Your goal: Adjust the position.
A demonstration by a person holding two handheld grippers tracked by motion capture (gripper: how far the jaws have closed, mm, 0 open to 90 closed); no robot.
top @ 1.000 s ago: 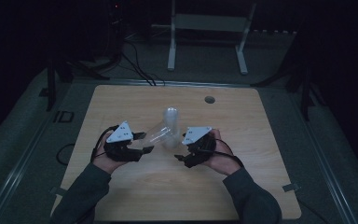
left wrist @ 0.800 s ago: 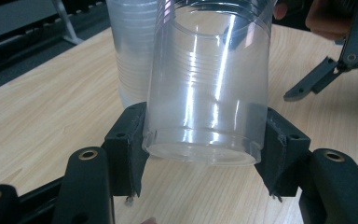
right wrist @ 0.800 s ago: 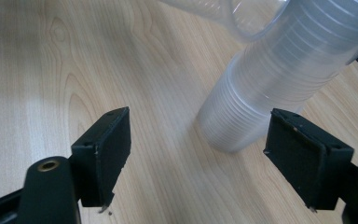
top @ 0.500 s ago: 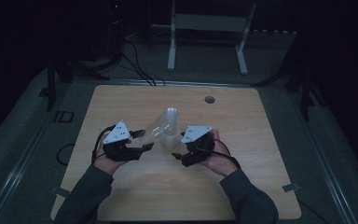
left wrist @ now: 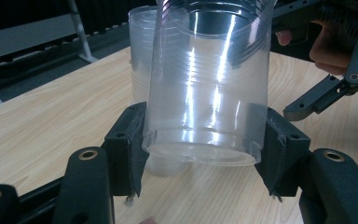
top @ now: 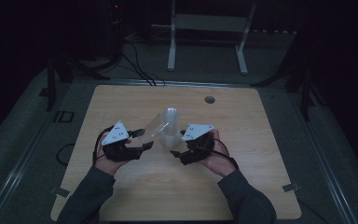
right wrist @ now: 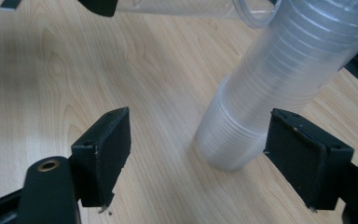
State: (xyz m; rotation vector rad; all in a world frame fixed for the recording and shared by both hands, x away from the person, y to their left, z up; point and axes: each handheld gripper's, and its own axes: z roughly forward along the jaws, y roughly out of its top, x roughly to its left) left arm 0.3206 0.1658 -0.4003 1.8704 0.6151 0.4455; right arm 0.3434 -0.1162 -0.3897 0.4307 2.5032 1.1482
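Observation:
A stack of clear plastic cups (top: 170, 125) stands upright in the middle of the wooden table (top: 261, 154). My left gripper (top: 144, 140) is shut on a single clear cup (top: 151, 127), which leans toward the top of the stack. In the left gripper view the pads (left wrist: 128, 149) press on that single cup (left wrist: 209, 93) near its base, and the stack (left wrist: 142, 56) rises behind it. My right gripper (top: 176, 151) is open at the foot of the stack. In the right gripper view the stack (right wrist: 261, 93) stands between the jaws of the right gripper (right wrist: 198, 154), close to the right pad (right wrist: 303, 154).
A round cable hole (top: 209, 99) lies at the table's far edge. A white metal stand (top: 205, 28) and cables (top: 140, 70) sit on the dark floor beyond. Small tape strips (top: 291, 187) mark the front corners. Bare wood lies in front of both hands.

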